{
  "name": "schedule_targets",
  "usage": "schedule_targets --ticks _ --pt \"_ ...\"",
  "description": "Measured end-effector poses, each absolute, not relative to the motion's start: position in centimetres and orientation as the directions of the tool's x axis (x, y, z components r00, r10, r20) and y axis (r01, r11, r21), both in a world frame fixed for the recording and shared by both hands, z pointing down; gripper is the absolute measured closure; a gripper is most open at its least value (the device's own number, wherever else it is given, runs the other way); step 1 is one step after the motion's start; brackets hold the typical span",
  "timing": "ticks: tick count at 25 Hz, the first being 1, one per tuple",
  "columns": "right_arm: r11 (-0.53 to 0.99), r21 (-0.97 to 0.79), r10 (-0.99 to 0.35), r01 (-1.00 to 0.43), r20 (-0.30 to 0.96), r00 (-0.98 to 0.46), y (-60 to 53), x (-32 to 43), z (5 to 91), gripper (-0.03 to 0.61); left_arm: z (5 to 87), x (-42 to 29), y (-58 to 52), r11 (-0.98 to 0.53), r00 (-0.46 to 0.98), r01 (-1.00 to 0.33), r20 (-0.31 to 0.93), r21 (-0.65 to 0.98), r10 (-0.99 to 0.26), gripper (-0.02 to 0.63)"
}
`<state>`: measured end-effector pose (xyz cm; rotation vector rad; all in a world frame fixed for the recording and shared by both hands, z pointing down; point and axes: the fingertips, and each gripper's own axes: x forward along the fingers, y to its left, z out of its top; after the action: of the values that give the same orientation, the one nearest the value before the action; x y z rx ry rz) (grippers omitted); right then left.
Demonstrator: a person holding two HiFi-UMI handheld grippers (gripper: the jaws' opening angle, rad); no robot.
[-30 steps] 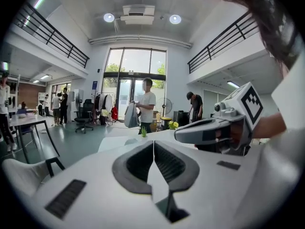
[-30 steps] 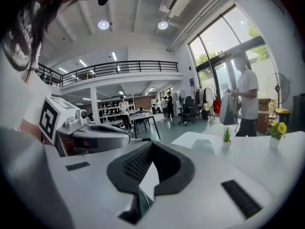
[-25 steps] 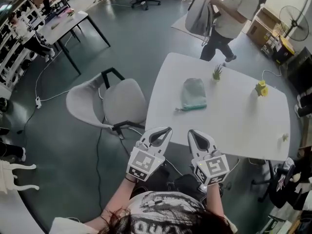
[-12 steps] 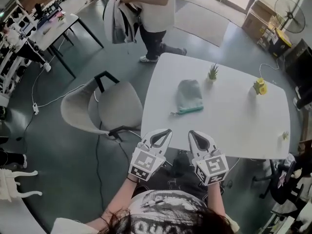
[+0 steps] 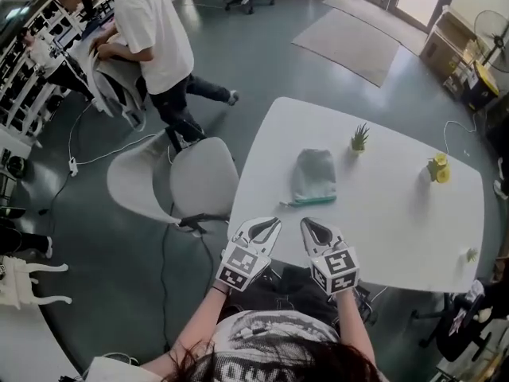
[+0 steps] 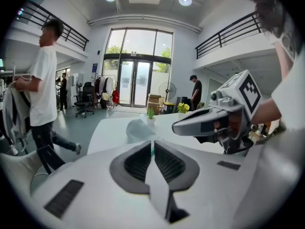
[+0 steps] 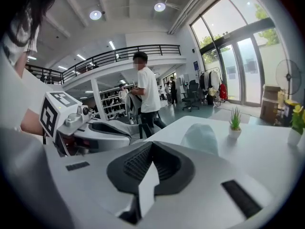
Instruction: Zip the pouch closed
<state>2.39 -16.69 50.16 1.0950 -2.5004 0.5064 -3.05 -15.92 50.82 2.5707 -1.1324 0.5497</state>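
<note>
The step in hand, as I judged it, was the approach. The pale green pouch (image 5: 312, 173) lay flat on the white table (image 5: 413, 221), well beyond both tools, with its teal zipper (image 5: 312, 201) along the edge turned towards you. To do it well, you needed to carry both tools out over the table and split the work. One would pinch the fabric at one end of the zipper and hold it taut, and the other would draw the zipper shut along that teal line. I could not tell how far the zipper stood open or at which end it began, so you needed a closer look before choosing the end to anchor. The jaws had to part before they arrived, since pressed together they could only shove the soft pouch across the smooth top. The small potted plant (image 5: 360, 138) stood just past the pouch's far corner and was worth keeping clear of.

Your left hand-held gripper (image 5: 266, 227) had its jaws pressed fully together with nothing between them, and it touched nothing. Your right hand-held gripper (image 5: 312, 229) was likewise closed on nothing, its pads meeting in its own view. Both hovered side by side by the table's near edge, short of the pouch.
</note>
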Motion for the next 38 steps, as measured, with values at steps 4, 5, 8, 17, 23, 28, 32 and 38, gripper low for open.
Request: schedule_targets --ticks 4,5,8,17,23,28,32,38 --pt "0.673 -0.19 -0.553 -0.715 0.512 -0.657 -17.7 2.0 53.7 0.58 53.2 -2.7 -17.6 -0.672 0.623 -0.735 0.481 0.091 -0.617 0.599" --pt "0.684 -0.185 -0.536 -0.706 0.529 -0.658 -17.9 1.9 54.5 0.575 53.8 -2.7 -18.0 -0.679 0.62 -0.73 0.495 0.081 -0.608 0.598" --pt "0.703 -0.174 -0.501 -0.689 0.568 -0.654 -18.7 1.5 56.6 0.566 55.8 -3.1 -18.7 -0.7 0.602 -0.712 0.551 0.044 -0.578 0.598" --pt "0.691 -0.185 -0.437 -0.699 0.663 -0.607 -20.4 1.0 62.0 0.526 60.6 -2.9 -20.3 -0.759 0.586 -0.651 0.645 0.013 -0.491 0.592" --pt "0.694 -0.202 -0.394 -0.691 0.697 -0.599 -20.4 0.5 63.8 0.514 63.3 -2.9 -21.4 -0.802 0.563 -0.597 0.708 -0.007 -0.426 0.462" --pt "0.691 -0.209 -0.383 -0.692 0.706 -0.595 -21.1 0.4 64.5 0.509 64.5 -2.6 -22.4 -0.837 0.564 -0.547 0.733 -0.014 -0.381 0.46" --pt "0.703 -0.196 -0.372 -0.683 0.717 -0.589 -21.3 0.2 64.9 0.509 65.3 -2.2 -22.4 -0.872 0.553 -0.488 0.765 -0.021 -0.329 0.497" --pt "0.695 -0.189 -0.375 -0.694 0.728 -0.574 -21.4 -0.1 65.2 0.509 65.8 -2.1 -22.0 -0.886 0.554 -0.464 0.775 -0.015 -0.303 0.508"
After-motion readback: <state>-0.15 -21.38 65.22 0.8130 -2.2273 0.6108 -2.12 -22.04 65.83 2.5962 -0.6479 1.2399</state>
